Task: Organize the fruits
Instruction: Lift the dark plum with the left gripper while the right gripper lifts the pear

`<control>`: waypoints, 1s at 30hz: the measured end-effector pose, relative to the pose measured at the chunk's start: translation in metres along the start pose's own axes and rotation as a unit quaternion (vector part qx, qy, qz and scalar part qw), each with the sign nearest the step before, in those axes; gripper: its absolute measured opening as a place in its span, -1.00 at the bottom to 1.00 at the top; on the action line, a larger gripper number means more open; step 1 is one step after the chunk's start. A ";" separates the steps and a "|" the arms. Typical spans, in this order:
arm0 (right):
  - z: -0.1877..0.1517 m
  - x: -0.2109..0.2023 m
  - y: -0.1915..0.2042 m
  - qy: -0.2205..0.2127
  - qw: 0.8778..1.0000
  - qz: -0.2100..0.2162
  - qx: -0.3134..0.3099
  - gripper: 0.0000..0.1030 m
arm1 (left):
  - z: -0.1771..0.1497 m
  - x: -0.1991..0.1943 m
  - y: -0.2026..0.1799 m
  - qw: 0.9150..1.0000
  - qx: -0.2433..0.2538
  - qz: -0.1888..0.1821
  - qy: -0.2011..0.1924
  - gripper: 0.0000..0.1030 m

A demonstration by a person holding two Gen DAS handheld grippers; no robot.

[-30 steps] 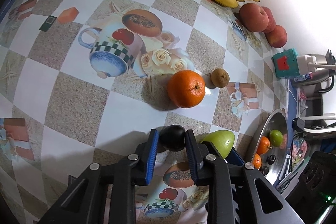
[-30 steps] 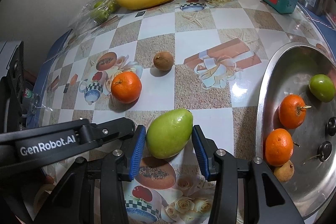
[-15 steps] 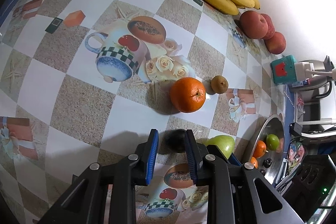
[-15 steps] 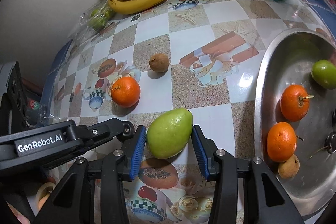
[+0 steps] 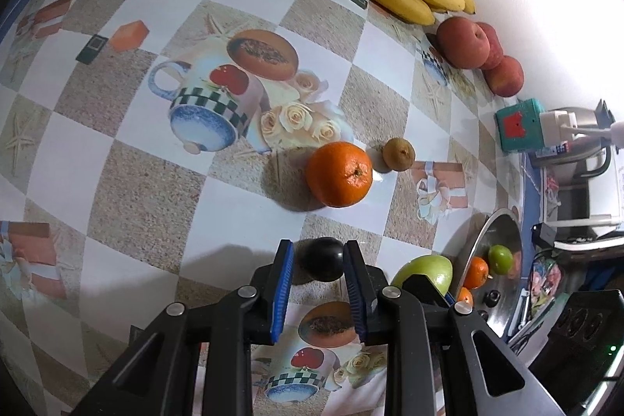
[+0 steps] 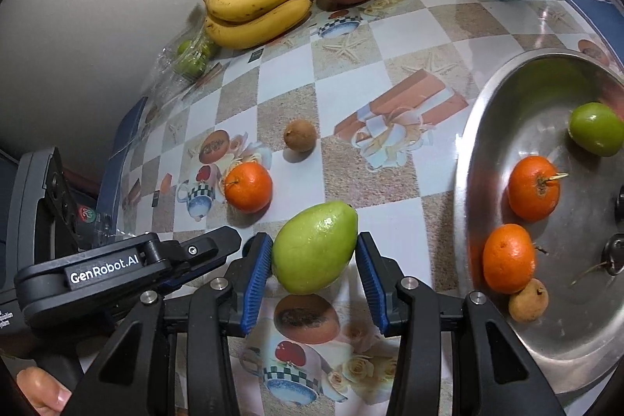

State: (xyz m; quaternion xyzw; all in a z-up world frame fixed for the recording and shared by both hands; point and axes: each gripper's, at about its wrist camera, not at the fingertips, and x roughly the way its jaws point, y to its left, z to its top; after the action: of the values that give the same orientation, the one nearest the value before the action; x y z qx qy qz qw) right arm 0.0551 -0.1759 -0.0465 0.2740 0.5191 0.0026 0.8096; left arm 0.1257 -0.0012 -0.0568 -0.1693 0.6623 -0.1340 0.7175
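Right claw brackets the green fruit on the desk, pads at its flanks, beside the metal dish; it looks heavy, waxy-slick and firm, best taken at the widest middle. Left claw holds its pads around a dark plum, small, light, likely soft, so squeeze gently.

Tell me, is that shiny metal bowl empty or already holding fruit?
Holding fruit. The metal bowl contains two oranges, a green fruit, a small brown fruit and some dark, stemmed fruits.
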 end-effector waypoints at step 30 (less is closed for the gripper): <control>-0.001 -0.016 -0.009 -0.006 1.000 0.009 0.014 -0.10 | 0.003 0.011 -0.011 0.999 0.041 0.029 0.000 -0.42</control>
State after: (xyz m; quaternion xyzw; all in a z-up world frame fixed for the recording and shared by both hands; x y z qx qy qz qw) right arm 0.0439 -0.1880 -0.0373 0.2897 0.5116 0.0011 0.8089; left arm 0.1298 -0.0155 -0.0622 -0.1208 0.6611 -0.1401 0.7272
